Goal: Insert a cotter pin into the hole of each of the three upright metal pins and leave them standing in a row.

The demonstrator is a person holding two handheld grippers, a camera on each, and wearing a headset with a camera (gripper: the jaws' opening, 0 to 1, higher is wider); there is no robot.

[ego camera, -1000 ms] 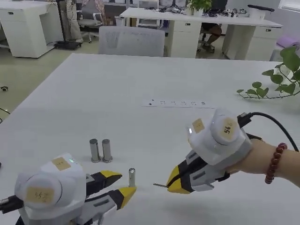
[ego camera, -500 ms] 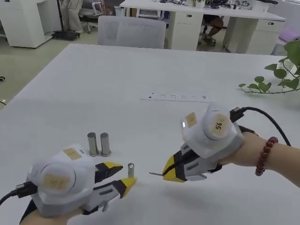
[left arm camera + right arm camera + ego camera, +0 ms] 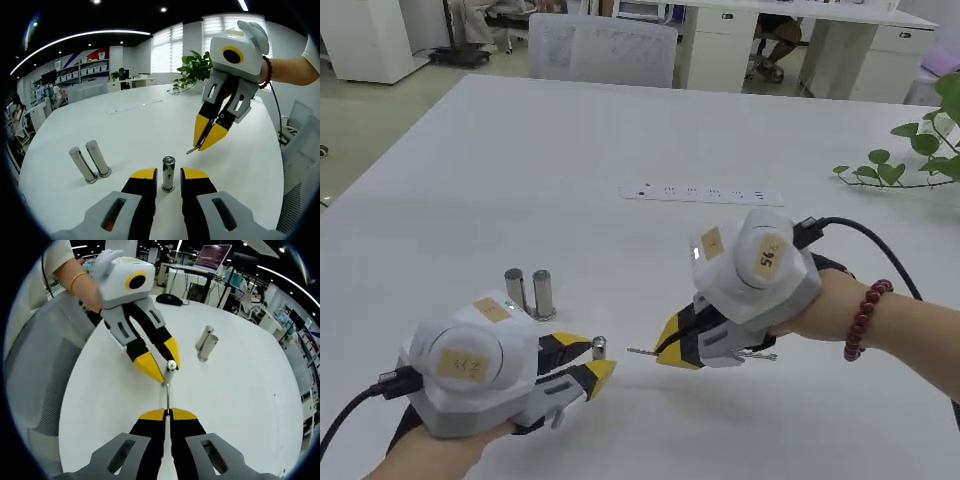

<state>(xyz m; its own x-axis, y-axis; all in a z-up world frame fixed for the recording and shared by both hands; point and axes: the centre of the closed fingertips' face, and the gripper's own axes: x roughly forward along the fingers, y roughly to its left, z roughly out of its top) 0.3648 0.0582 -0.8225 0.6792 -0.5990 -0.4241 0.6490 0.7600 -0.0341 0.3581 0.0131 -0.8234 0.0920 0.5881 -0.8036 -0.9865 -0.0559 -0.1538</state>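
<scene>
Steel pin [image 3: 168,171] stands upright on the white desk [image 3: 620,130] between the jaws of the left gripper [image 3: 592,357], which are apart with a small gap on each side. Right gripper [image 3: 666,358] is clamped on the cotter pin [image 3: 640,352], its free end pointing left at that pin, just short of it. Two more upright pins [image 3: 542,293] stand side by side, far-left of the left gripper.

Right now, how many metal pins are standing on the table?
3. Two pins stand side by side; the third pin stands apart, between the jaws of the left gripper.
</scene>
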